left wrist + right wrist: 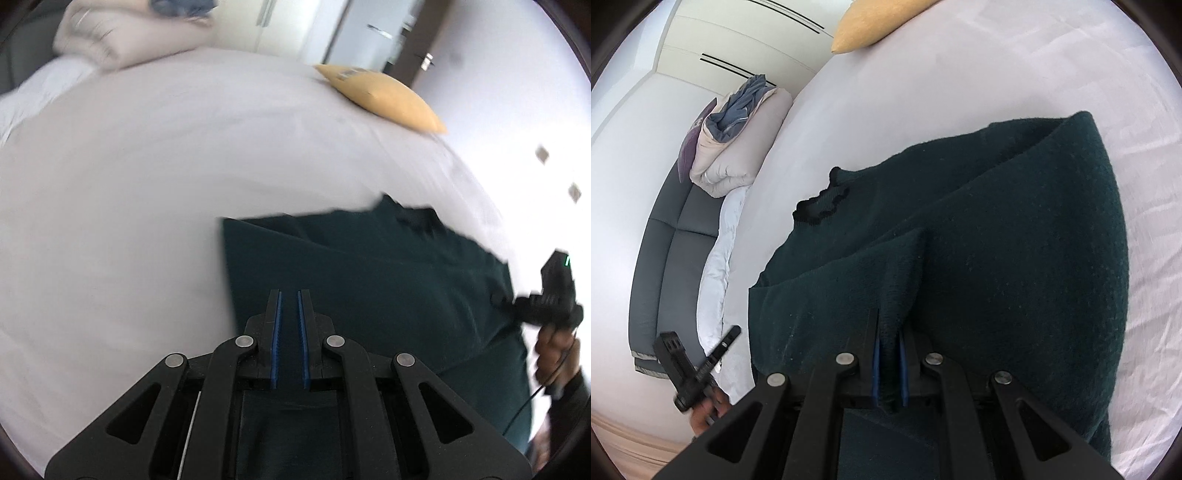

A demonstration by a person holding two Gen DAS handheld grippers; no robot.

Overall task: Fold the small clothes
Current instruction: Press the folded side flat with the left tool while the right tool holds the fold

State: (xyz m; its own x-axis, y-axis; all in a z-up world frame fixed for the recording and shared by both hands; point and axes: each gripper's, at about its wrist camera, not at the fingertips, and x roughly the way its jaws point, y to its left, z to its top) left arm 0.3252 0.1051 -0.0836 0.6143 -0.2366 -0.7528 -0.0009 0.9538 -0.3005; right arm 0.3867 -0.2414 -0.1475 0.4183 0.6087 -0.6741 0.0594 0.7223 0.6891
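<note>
A dark green garment (369, 280) lies partly folded on the white bed (129, 184). My left gripper (290, 295) hovers over its near left part with the jaws slightly apart and nothing between them. In the right wrist view the garment (1015, 240) is lifted in a fold, and my right gripper (889, 325) is shut on a pinched ridge of its cloth. The right gripper also shows in the left wrist view (517, 304) at the garment's right edge. The left gripper shows in the right wrist view (733, 334) beside the garment's left edge.
A yellow pillow (388, 96) lies at the bed's far edge. A pile of beige and blue bedding (738, 140) sits by the grey headboard (672, 251). White wardrobe doors (746, 37) stand beyond the bed.
</note>
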